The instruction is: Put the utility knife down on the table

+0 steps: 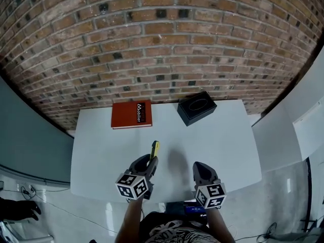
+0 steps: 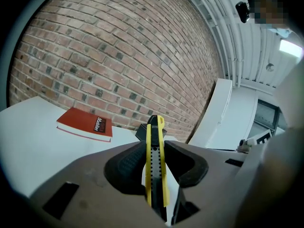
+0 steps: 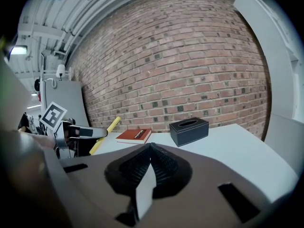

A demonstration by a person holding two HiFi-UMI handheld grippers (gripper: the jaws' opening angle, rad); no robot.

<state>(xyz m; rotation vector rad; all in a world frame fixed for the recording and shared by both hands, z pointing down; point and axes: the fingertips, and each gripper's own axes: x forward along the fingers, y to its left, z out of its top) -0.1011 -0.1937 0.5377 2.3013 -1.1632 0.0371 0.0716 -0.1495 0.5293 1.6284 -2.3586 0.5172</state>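
Observation:
A yellow and black utility knife [image 2: 155, 160] is clamped between the jaws of my left gripper [image 2: 154, 163], its tip pointing toward the brick wall. From the head camera the knife [image 1: 154, 149] sticks out ahead of the left gripper [image 1: 147, 165], above the white table [image 1: 101, 151]. My right gripper [image 1: 200, 170] hovers near the table's front edge, shut with nothing between its pads [image 3: 164, 165]. The right gripper view catches the knife [image 3: 105, 135] and the left gripper off to its left.
A red book [image 1: 132, 114] lies at the table's back left and a black tissue box [image 1: 196, 107] at the back right, both close to the brick wall [image 1: 162, 39]. Both are seen again in the right gripper view: the book [image 3: 134, 136], the tissue box [image 3: 189, 130].

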